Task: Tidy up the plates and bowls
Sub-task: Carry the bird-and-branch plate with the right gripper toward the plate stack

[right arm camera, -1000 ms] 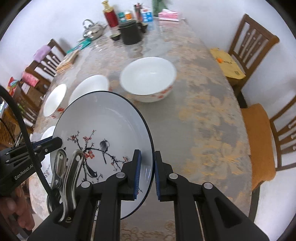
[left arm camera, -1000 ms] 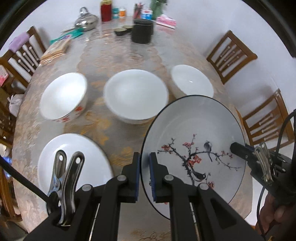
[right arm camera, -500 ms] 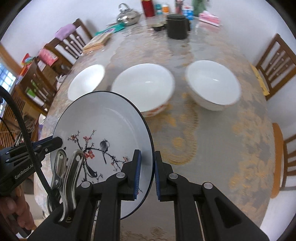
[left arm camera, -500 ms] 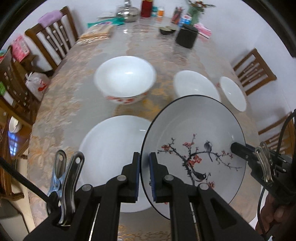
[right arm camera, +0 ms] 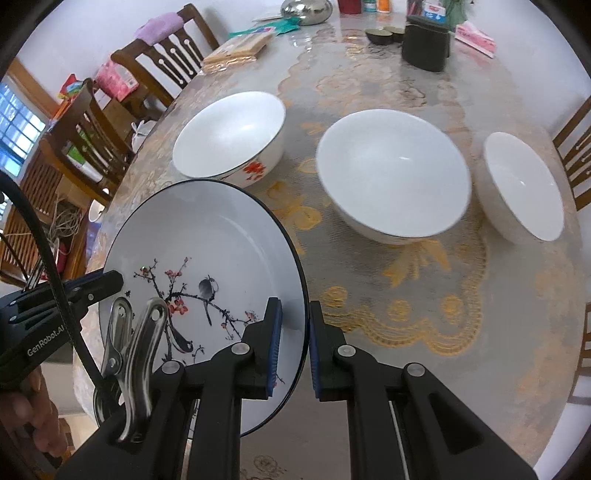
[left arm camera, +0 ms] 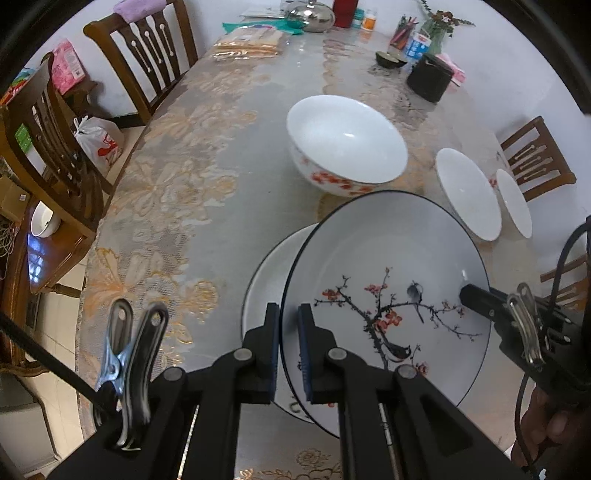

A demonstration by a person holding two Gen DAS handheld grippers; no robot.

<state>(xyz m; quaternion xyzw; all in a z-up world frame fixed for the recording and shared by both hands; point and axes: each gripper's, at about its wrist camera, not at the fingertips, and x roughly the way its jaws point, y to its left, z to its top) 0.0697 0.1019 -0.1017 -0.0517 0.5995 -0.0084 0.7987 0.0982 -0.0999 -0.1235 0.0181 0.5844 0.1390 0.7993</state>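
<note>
Both grippers, left gripper and right gripper, clamp the painted plate above a white plate; three bowls ahead remain unstacked (stacking barely begun).

It was a home dining room: a long counter under a floral lace cloth, wooden chairs around it, a kettle and bowls.

- The painted plate, pale with a dark rim, a blossom branch and birds, hung tilted above the table.
- A plain white plate lay flat, partly under it.
- Three white bowls stood upright beyond: a red-flowered bowl, a wide bowl, a smaller bowl.
</note>
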